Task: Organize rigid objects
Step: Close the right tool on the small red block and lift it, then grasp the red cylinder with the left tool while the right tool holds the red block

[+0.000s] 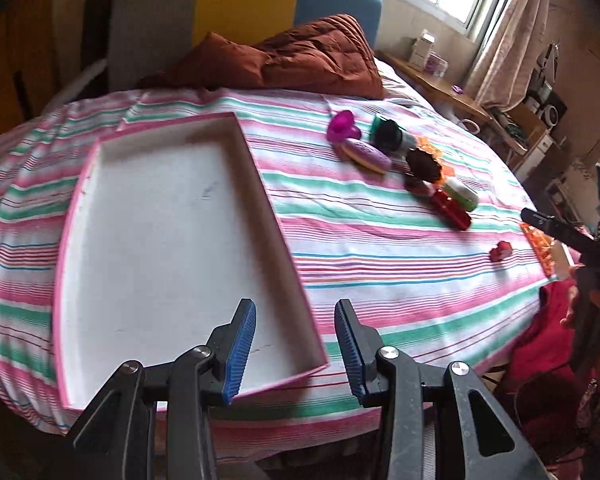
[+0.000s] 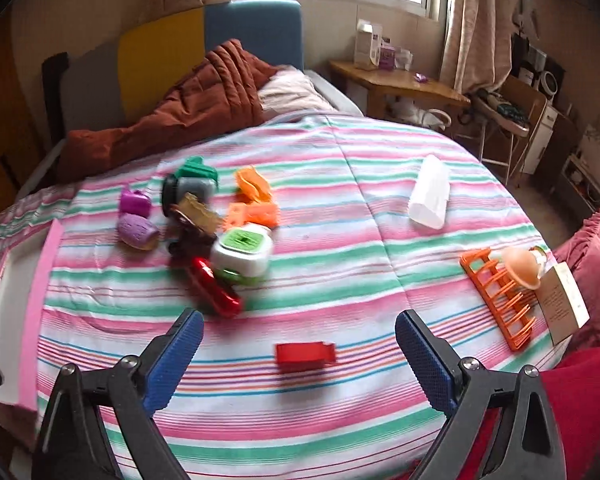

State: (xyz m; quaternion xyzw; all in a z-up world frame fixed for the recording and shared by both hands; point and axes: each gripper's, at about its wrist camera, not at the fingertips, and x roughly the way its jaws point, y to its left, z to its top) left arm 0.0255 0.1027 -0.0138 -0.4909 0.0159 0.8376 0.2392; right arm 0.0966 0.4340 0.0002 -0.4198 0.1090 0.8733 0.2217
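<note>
One tray (image 1: 180,216); two purple toys (image 2: 134,200); one orange rack (image 2: 496,296); one red block (image 2: 304,356).

Left gripper (image 1: 295,354) and right gripper (image 2: 299,364) both hover, fingers spread, holding nothing.

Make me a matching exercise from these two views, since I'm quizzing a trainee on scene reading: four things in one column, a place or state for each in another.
Things:
1. small red block
2. pink-rimmed tray
3. orange rack
4. white long container

Places or states:
A. holds nothing
B. lies alone, far side of the bed, towards the desk
C. between the right gripper's open fingers
D. at the bed's right edge, beside a card

Pairs: 1-C, 2-A, 3-D, 4-B
</note>
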